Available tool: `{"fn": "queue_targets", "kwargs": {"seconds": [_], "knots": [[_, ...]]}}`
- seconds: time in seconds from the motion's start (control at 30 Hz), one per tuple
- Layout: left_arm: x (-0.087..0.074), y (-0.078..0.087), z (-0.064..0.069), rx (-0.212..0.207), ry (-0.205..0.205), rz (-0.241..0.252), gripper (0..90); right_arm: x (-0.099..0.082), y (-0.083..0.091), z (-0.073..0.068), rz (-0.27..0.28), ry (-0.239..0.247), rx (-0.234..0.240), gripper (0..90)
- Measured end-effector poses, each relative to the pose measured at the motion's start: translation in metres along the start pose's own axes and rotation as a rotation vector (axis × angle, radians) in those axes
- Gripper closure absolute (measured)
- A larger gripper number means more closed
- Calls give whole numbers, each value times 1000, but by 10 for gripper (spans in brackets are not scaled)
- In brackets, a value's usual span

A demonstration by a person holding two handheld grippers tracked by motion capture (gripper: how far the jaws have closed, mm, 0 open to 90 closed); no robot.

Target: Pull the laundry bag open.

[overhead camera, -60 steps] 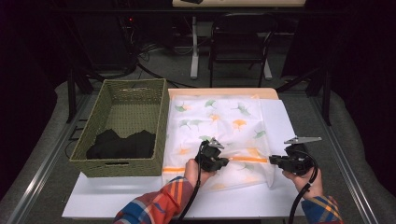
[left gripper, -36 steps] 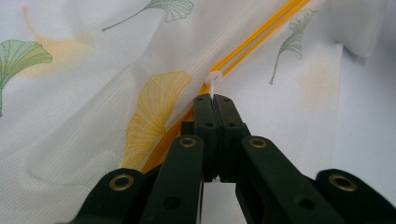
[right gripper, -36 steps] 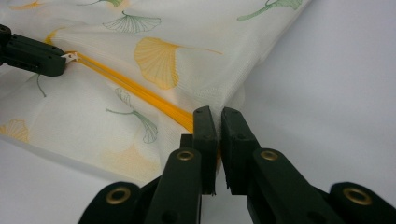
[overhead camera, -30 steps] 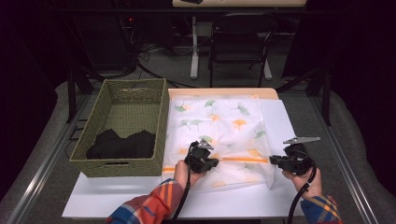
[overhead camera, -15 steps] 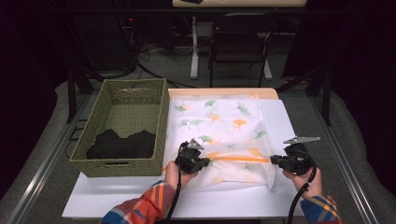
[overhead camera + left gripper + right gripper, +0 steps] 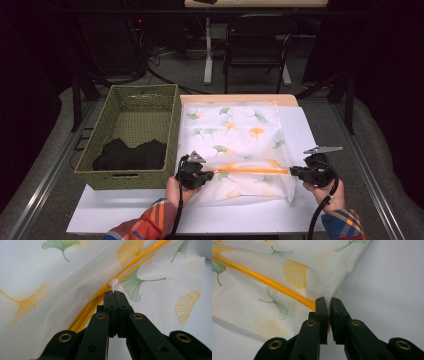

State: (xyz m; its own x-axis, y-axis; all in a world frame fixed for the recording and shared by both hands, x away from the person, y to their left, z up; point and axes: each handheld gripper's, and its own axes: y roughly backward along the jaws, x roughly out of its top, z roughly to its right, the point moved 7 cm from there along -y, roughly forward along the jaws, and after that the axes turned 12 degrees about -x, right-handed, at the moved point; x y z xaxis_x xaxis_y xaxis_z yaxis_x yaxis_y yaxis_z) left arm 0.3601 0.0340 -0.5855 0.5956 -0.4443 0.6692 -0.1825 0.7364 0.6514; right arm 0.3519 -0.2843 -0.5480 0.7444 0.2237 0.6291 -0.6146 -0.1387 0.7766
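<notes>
Pinching the white zipper pull (image 6: 113,284), left gripper (image 6: 115,293) fingers clench; right gripper (image 6: 329,301) fingers clamp the bag corner (image 6: 333,293).

wicker basket (image 6: 131,131) | black cloth (image 6: 131,154) inside | chair (image 6: 256,45) behind table

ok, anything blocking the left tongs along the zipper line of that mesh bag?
Nothing visible. The left tongs are shut on the white zipper pull, and the orange zipper runs bare across the leaf-print bag to the right tongs, which pinch the bag's edge at the far end.
</notes>
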Motion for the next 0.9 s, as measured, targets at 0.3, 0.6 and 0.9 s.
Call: {"fn": "queue_targets", "kwargs": {"seconds": [0.3, 0.6, 0.9], "knots": [[-8, 11, -2, 24, 5, 1, 900, 0, -1, 1, -4, -4, -3, 859], [-16, 24, -4, 54, 6, 8, 900, 0, -1, 3, -4, -5, -13, 859], [-25, 36, -6, 74, 17, 8, 900, 0, -1, 3, -5, -8, -15, 858]]}}
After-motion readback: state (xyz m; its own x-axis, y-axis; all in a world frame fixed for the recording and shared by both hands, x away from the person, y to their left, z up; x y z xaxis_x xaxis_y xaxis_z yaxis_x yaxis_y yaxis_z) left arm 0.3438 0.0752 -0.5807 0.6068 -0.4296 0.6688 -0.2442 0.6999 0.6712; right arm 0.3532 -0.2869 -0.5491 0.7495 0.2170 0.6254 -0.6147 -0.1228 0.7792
